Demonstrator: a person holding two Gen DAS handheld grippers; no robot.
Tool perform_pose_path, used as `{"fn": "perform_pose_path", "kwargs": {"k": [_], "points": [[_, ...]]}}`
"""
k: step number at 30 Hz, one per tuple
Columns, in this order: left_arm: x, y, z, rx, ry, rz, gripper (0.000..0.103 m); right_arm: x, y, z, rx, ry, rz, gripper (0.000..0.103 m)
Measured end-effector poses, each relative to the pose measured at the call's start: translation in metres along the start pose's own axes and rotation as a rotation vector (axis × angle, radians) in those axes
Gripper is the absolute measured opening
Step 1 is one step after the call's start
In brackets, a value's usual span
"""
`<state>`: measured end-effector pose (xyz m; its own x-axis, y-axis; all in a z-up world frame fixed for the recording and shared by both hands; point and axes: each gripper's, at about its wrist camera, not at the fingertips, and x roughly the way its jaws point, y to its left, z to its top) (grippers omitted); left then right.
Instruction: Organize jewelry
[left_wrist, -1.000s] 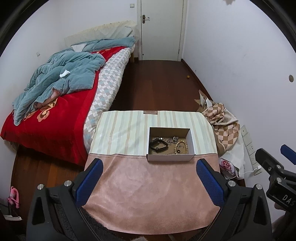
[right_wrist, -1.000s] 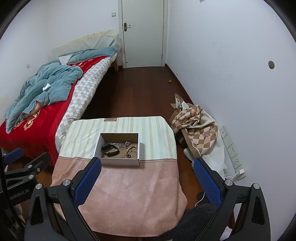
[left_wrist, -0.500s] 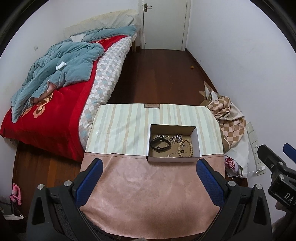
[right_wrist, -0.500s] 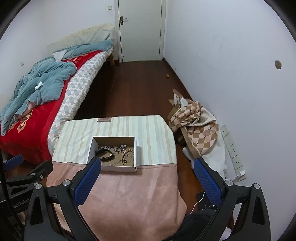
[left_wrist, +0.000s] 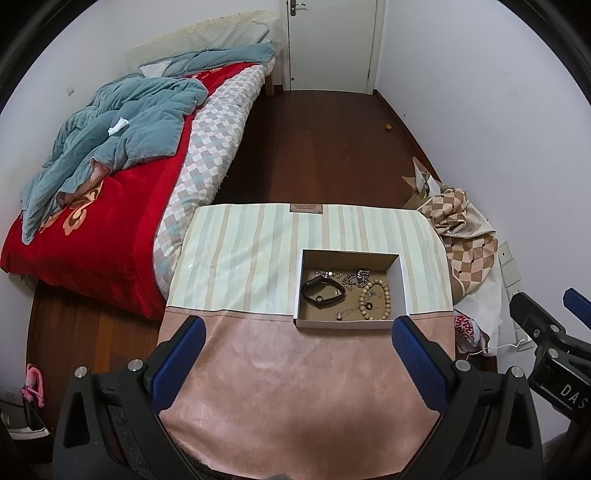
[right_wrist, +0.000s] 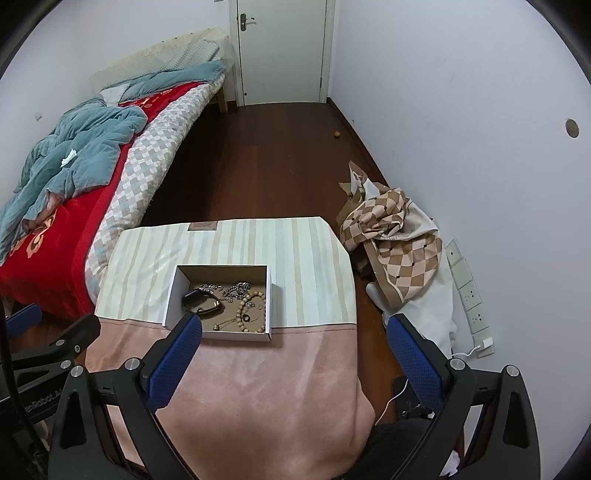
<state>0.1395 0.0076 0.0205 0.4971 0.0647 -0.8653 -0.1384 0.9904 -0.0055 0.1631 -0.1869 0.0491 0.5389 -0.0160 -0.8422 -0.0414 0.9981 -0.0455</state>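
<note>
A bed (left_wrist: 110, 177) with a red blanket (left_wrist: 96, 236) and a rumpled teal quilt (left_wrist: 122, 125) fills the 9 to 11 o'clock part of the left wrist view, with dark wood floor (left_wrist: 317, 147) running to a white door (left_wrist: 332, 40) at 12 o'clock. At the centre stands a table (left_wrist: 240, 254) under a cloth, striped on the far half and pink on the near half. A checked brown cloth (left_wrist: 461, 229) lies heaped on the floor at 3 o'clock from the table, against the wall.

An open shallow box (left_wrist: 404, 280) sits on the table where stripe meets pink, at 1 o'clock from the left gripper (left_wrist: 295, 354). In the box, a black band (left_wrist: 322, 291) lies at 9 o'clock, a wooden bead bracelet (left_wrist: 375, 299) at 3 o'clock, and silver chains (left_wrist: 354, 276) at 12 o'clock; smaller pieces near the front wall are too small to tell.

The left gripper hovers above the pink half with its blue pads spread wide, holding nothing. The right gripper (right_wrist: 295, 350) hangs likewise, fingers wide apart and empty, its left pad (right_wrist: 177, 354) overlapping the box's near left corner in its own view. Each gripper shows at the edge of the other's view
</note>
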Motion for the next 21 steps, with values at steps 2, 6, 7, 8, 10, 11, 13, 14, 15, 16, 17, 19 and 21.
{"fn": "perform_pose_path", "kwargs": {"k": [2, 6, 7, 8, 10, 11, 13, 14, 15, 16, 17, 19, 21], "points": [[0.000, 0.000, 0.000, 0.002, -0.001, -0.005, 0.103, 0.002, 0.001, 0.001, -0.002, 0.006, 0.001, 0.101], [0.000, -0.001, 0.000, 0.009, -0.002, -0.004, 0.103, 0.006, 0.001, 0.001, -0.006, 0.017, 0.001, 0.101], [0.000, -0.001, 0.000, 0.009, -0.001, -0.003, 0.103, 0.007, 0.001, 0.002, -0.008, 0.018, -0.001, 0.101], [0.000, -0.001, 0.000, 0.008, 0.000, -0.004, 0.103, 0.007, 0.002, 0.002, -0.008, 0.018, -0.004, 0.101], [0.000, -0.001, -0.001, 0.007, 0.002, -0.004, 0.103, 0.009, 0.002, 0.002, -0.010, 0.023, -0.006, 0.101], [0.001, -0.001, -0.001, 0.007, 0.002, -0.002, 0.103, 0.010, 0.002, 0.001, -0.012, 0.024, -0.008, 0.101], [0.001, -0.001, -0.002, 0.005, 0.005, -0.002, 0.103, 0.011, 0.002, 0.001, -0.019, 0.030, -0.011, 0.101], [0.001, 0.000, -0.002, 0.004, 0.005, 0.000, 0.103, 0.012, 0.002, 0.001, -0.019, 0.031, -0.009, 0.101], [0.001, 0.000, -0.002, 0.004, 0.003, 0.001, 0.103, 0.012, 0.002, 0.001, -0.020, 0.032, -0.010, 0.101], [0.001, 0.000, -0.003, 0.003, 0.003, 0.002, 0.103, 0.012, 0.002, 0.001, -0.021, 0.033, -0.012, 0.101], [0.001, 0.001, -0.003, 0.002, 0.003, 0.002, 0.103, 0.012, 0.002, 0.001, -0.023, 0.034, -0.013, 0.102], [0.001, 0.001, -0.003, 0.004, 0.002, 0.004, 0.103, 0.011, 0.002, 0.001, -0.023, 0.034, -0.012, 0.102], [0.001, 0.001, -0.004, 0.005, 0.001, 0.006, 0.103, 0.011, 0.003, 0.000, -0.027, 0.036, -0.013, 0.102]]}}
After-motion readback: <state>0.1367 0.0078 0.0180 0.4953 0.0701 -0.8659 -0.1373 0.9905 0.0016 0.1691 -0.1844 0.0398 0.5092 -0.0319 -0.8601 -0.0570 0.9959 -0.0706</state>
